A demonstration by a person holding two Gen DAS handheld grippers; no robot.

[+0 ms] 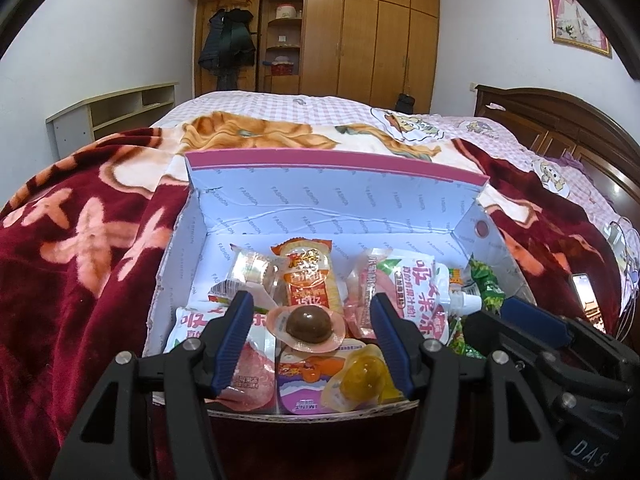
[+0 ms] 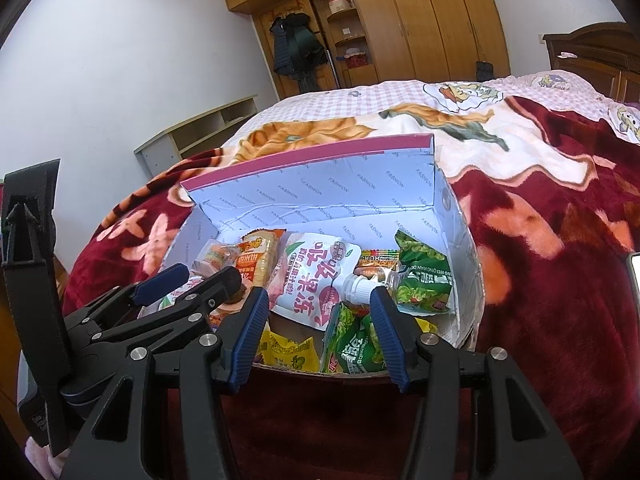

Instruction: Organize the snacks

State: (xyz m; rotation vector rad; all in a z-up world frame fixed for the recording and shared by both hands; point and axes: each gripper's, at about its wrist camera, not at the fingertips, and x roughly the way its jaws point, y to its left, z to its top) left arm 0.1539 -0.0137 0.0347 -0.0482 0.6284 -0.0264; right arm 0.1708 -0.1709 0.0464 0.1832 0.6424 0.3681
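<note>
An open cardboard box [image 1: 320, 200] [image 2: 320, 192] with a pink-edged lid sits on the bed, filled with snacks. My left gripper [image 1: 312, 300] [image 2: 206, 276] hovers open over its left half, above a brown jelly cup [image 1: 310, 324]; the pads touch nothing. An orange packet [image 1: 306, 276] and a yellow jelly cup [image 1: 362, 376] lie nearby. My right gripper [image 2: 319, 296] [image 1: 492, 312] stands open over the right half, above a white-and-pink jelly pouch [image 2: 316, 280] [image 1: 416, 292] whose cap [image 2: 362, 288] is close to the right finger. Green pea packets [image 2: 424, 276] and a yellow packet [image 2: 288, 350] lie there too.
The box rests on a dark red flowered blanket [image 1: 80, 240] over a checked bedsheet [image 1: 280, 102]. A phone [image 1: 584, 288] lies on the blanket at the right. A wooden headboard [image 1: 560, 120] is far right; a wardrobe [image 1: 360, 32] and a low shelf [image 1: 112, 112] stand behind.
</note>
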